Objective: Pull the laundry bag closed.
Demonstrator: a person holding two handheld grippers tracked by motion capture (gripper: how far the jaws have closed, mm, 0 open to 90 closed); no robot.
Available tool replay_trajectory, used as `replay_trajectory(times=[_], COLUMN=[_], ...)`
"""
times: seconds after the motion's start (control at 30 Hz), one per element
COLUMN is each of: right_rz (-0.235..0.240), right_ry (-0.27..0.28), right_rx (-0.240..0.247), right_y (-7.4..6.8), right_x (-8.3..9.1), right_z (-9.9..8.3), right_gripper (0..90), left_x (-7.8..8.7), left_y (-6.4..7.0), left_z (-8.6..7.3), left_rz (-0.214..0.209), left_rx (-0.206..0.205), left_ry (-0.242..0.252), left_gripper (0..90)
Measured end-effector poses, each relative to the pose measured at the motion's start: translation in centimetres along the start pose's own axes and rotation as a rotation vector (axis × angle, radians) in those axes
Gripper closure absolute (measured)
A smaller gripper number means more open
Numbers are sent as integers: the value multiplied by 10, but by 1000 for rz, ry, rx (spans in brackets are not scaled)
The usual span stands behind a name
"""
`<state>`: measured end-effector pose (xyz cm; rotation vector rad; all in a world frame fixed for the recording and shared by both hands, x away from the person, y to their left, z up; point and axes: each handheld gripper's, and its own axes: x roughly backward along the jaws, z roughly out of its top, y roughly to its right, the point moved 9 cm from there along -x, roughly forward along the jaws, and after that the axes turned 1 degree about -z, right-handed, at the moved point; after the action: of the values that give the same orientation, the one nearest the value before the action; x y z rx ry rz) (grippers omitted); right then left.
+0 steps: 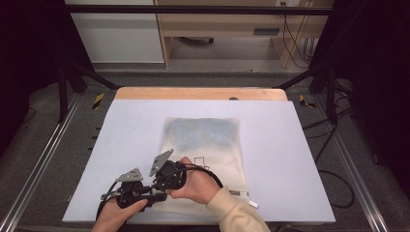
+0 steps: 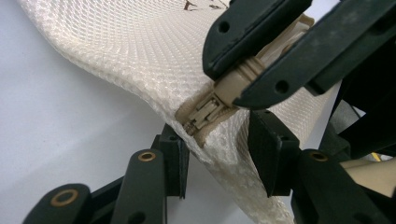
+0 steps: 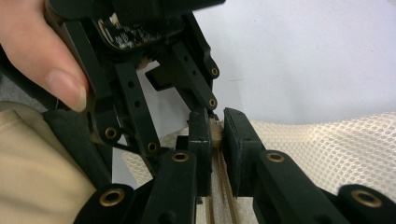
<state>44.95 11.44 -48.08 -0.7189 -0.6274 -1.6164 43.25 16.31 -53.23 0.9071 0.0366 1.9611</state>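
My hands crowd the near left corner of the cream mesh bag (image 1: 203, 140) on the white table (image 1: 290, 145); right gripper (image 3: 217, 128) pinches the tan zipper pull (image 2: 233, 86), left gripper (image 2: 217, 149) (jaws apart) straddles the bag's corner

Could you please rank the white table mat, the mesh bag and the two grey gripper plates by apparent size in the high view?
1. White table mat
2. Mesh bag
3. Two grey plates: they look alike, so unranked.

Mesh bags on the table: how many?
1. A single cream mesh bag lies mid-table, its near left corner between both grippers; the right gripper pinches the zipper pull there.
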Motion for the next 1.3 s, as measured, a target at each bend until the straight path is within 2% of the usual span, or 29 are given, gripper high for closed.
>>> replay_trajectory(times=[0.1,0.27,0.53,0.87,1.3], right_rz=[-1,0,2,-8,-12], right_ry=[-2,0,1,-6,-38], right_rx=[0,-3,1,0,-2], right_y=[0,0,1,2,2], right_x=[0,0,0,3,3], right_z=[0,0,-2,-6,-12], right_gripper=[820,820,820,819,820], left_x=[-2,-3,-3,-1,0], left_y=[0,0,-2,-2,-2], left_z=[0,0,1,2,3], left_rz=[3,-8,10,19,36], left_rx=[-5,10,-15,-5,-5], left_ry=[-5,-4,-18,-16,-18], left_gripper=[565,578,682,788,816])
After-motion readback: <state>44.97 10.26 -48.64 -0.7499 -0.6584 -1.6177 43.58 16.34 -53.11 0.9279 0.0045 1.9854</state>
